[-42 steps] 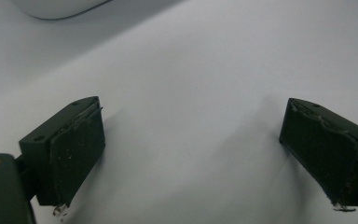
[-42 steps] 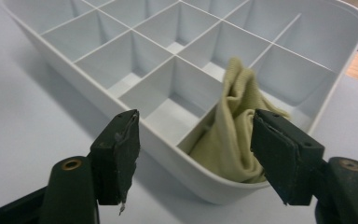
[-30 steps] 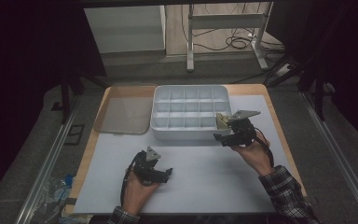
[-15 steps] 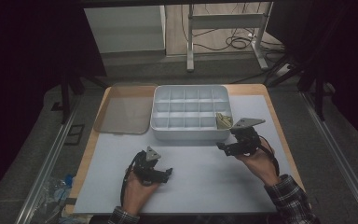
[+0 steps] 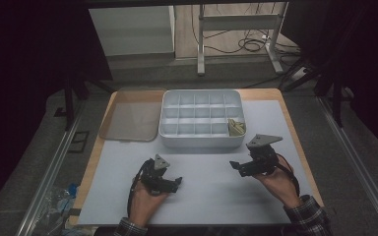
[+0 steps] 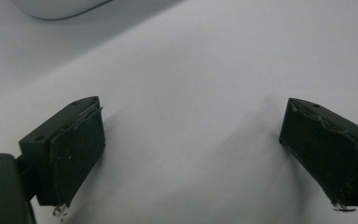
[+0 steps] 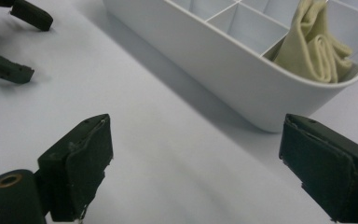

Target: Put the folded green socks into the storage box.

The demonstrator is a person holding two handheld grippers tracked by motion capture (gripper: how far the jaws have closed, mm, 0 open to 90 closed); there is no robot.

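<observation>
A white divided box (image 5: 177, 139) stands at the back middle of the white mat. A folded beige cloth (image 5: 236, 127) lies in its front right compartment, also seen as the cloth (image 7: 318, 46) in the right gripper view. My right gripper (image 5: 235, 166) hovers over the mat just in front of the box's right corner; its jaws have just been opening and stand open with nothing between them. My left gripper (image 5: 177, 183) rests low over the mat at the front left, open and empty.
A flat translucent lid (image 5: 129, 121) lies left of the box on the wooden table. The box wall (image 7: 223, 70) is close ahead of the right gripper. Bare mat (image 5: 206, 196) stretches between both hands.
My right gripper has drawn back from the box's front right compartment toward the near side of the mat, leaving the cloth in the compartment. The left hand has stayed put.
</observation>
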